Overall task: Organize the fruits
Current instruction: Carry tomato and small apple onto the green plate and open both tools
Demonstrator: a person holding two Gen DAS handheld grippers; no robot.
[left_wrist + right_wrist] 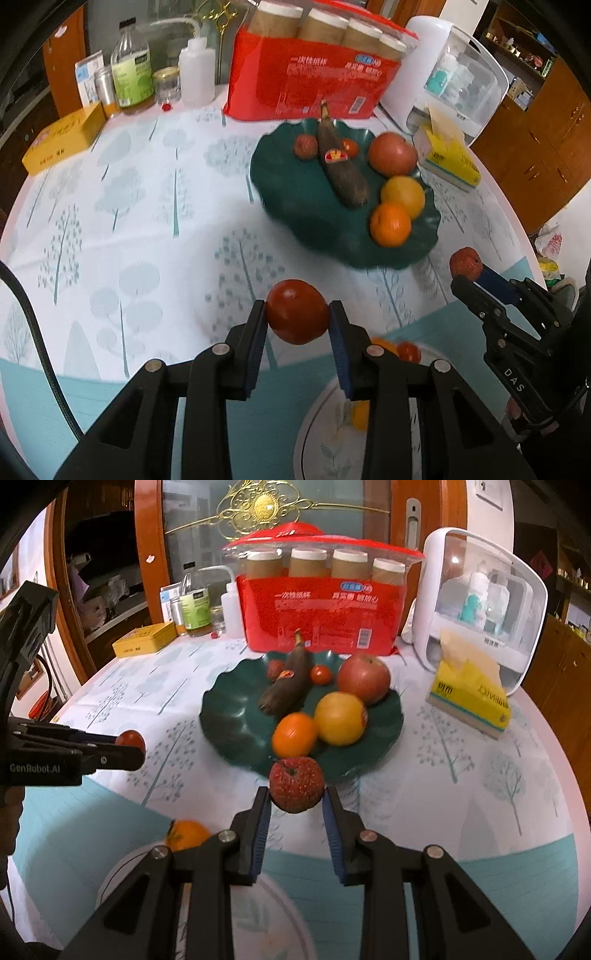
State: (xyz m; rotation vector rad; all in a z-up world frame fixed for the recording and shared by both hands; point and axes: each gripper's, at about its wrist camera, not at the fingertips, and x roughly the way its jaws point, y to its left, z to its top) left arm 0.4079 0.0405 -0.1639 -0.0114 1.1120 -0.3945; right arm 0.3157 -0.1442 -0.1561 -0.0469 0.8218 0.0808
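Observation:
My left gripper (297, 317) is shut on a small red tomato (297, 311), held above the table short of the dark green leaf plate (291, 192). My right gripper (296, 798) is shut on a bumpy red lychee (296, 783) just before the same plate (229, 716). The plate holds a dark banana (286, 688), an apple (364, 679), a yellow orange (340, 718), an orange tangerine (294, 734), a cherry tomato (320, 674) and a lychee (275, 669). A white plate (325, 428) below the grippers holds a tangerine (186, 835) and a small tomato (408, 351).
A red pack of paper cups (325, 605), a white dispenser box (480, 602) and a yellow tissue box (471, 698) stand behind and right of the green plate. Bottles (133, 66) and a yellow tin (62, 136) stand at the far left.

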